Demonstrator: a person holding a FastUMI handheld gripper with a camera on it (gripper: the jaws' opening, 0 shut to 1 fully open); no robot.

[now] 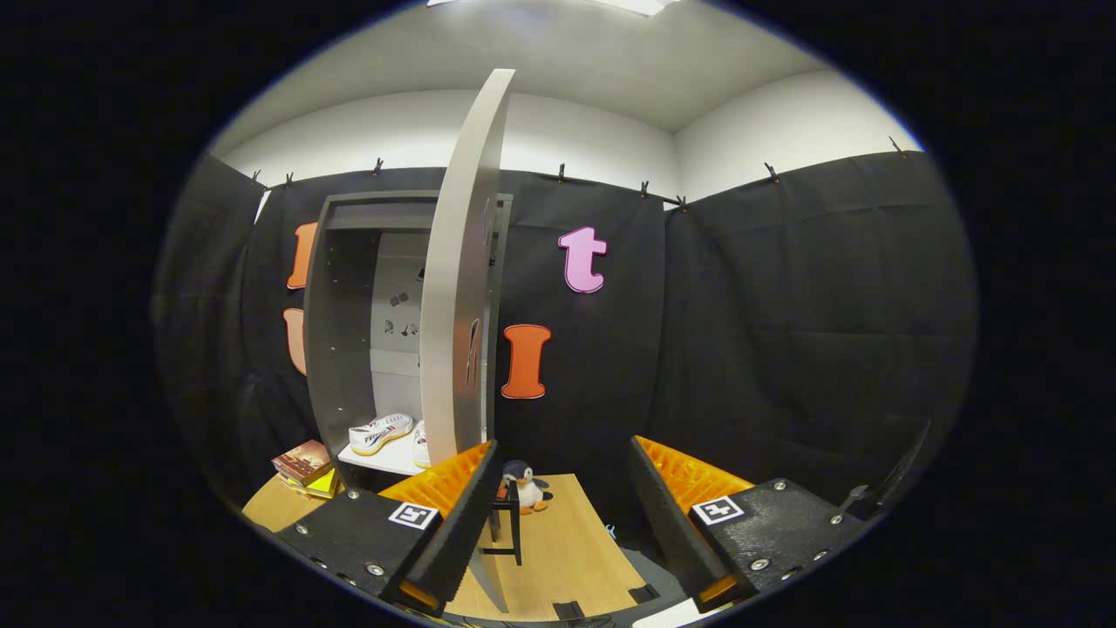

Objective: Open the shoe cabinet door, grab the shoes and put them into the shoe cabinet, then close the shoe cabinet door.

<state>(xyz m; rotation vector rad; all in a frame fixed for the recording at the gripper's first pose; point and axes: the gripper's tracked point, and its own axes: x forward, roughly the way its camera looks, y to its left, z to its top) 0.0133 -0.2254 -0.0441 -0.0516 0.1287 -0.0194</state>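
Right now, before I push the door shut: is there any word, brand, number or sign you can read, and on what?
No text can be read.
Shoes in the shoe cabinet: coloured side marking, too small to read.
Books beside the cabinet: covers too blurred.
Tongs: square patterned marker on each side, no words; they stand open, with the cabinet door edge-on between them.

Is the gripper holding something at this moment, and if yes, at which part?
Nothing is held. The gripper is open, its fingers spread wide. The cabinet door stands open near the left finger, not between the two. The shoes lie inside the cabinet.
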